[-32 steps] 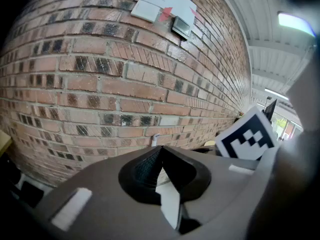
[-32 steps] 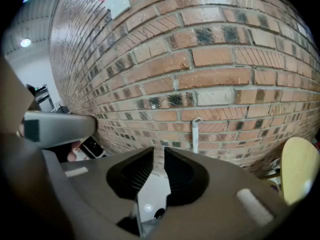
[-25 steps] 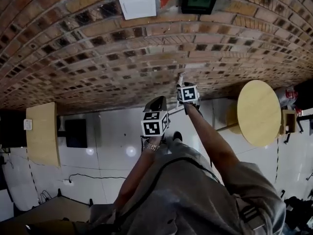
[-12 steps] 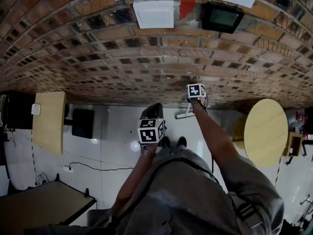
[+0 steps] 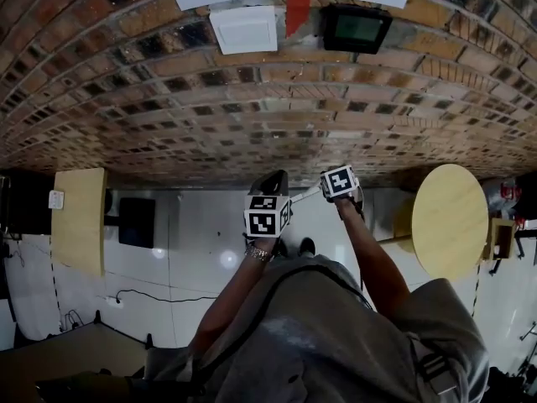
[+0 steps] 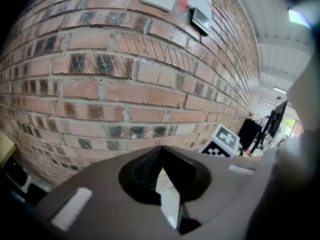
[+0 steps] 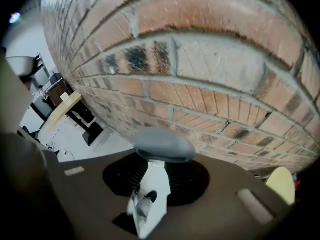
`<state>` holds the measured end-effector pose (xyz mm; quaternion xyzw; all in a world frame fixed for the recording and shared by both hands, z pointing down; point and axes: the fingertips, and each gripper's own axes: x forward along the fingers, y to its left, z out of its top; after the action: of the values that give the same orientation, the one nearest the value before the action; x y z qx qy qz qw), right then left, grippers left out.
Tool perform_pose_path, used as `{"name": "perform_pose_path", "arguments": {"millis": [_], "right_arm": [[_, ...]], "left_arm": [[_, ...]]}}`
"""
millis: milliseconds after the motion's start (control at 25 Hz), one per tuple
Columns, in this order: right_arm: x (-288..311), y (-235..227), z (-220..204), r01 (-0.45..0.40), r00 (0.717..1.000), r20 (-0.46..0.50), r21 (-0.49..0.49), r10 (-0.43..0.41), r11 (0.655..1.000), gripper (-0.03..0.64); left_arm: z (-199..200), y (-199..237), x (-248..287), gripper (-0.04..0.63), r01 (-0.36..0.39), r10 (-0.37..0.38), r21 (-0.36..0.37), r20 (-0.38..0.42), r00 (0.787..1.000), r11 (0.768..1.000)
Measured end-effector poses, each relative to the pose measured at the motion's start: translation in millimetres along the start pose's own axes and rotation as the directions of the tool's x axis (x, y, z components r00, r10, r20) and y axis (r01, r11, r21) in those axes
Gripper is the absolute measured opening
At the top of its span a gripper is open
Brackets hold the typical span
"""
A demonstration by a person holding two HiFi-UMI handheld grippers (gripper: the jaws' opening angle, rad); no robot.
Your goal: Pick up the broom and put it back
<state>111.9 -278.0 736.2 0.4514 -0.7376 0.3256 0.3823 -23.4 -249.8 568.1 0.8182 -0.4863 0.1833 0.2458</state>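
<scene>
In the right gripper view a white broom handle [image 7: 150, 194] with a grey cap [image 7: 164, 145] stands between the jaws, close to the brick wall. My right gripper [image 7: 159, 171] is shut on it. In the head view the same handle [image 5: 307, 195] is a short white bar between the right gripper [image 5: 330, 193] and the left gripper [image 5: 273, 179]. A white strip of handle [image 6: 169, 199] is pinched in the left gripper [image 6: 161, 159] in the left gripper view. The broom's head is hidden below my arms and body.
The brick wall [image 5: 252, 116] fills the top of the head view, with a white box [image 5: 243, 28] and a dark screen [image 5: 357, 28] mounted on it. A round wooden table [image 5: 449, 217] stands right, a rectangular one [image 5: 80, 225] left. A cable [image 5: 159, 299] lies on the white floor.
The right gripper went up toward the wall and has come back down, closer to the left gripper. The left gripper has shifted only slightly. The white handle stays between them.
</scene>
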Motion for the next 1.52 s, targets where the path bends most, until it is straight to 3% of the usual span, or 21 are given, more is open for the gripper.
{"name": "perform_pose_path", "arguments": {"millis": [240,440,640,760,920,1120,1520], "right_arm": [[-85,35,23,-0.002,0.99,0.142,-0.03,0.006,1.0,0.098],[-134,48,56,-0.014,0.949,0.315,0.03,0.004,0.999,0.098],[-154,53,64,-0.021,0.92,0.391,0.056,-0.003,0.998,0.098],[-159,56,67,-0.022,0.915,0.403,0.043,0.003,0.999,0.098],[-160,60,72,-0.012,0.914,0.405,0.013,0.006,1.0,0.098],[-156,59,73,0.012,0.92,0.391,-0.012,-0.007,1.0,0.099],[-128,50,49,0.026,0.954,0.301,-0.024,-0.017,0.999,0.098]], "left_arm": [[17,-25,14,0.005,0.052,-0.053,0.048,0.027,0.998,0.998],[25,-35,21,0.005,0.042,-0.046,0.074,0.053,0.998,0.996],[23,-36,21,0.005,0.035,-0.04,0.076,0.053,0.998,0.996],[21,-35,22,0.005,0.027,-0.031,0.086,0.046,0.998,0.996],[21,-29,22,0.003,-0.035,0.029,0.18,0.041,0.999,0.983],[27,-26,21,0.005,0.007,-0.011,0.075,0.052,0.999,0.997],[26,-14,18,0.005,-0.029,0.026,0.064,0.051,0.998,0.997]]}}
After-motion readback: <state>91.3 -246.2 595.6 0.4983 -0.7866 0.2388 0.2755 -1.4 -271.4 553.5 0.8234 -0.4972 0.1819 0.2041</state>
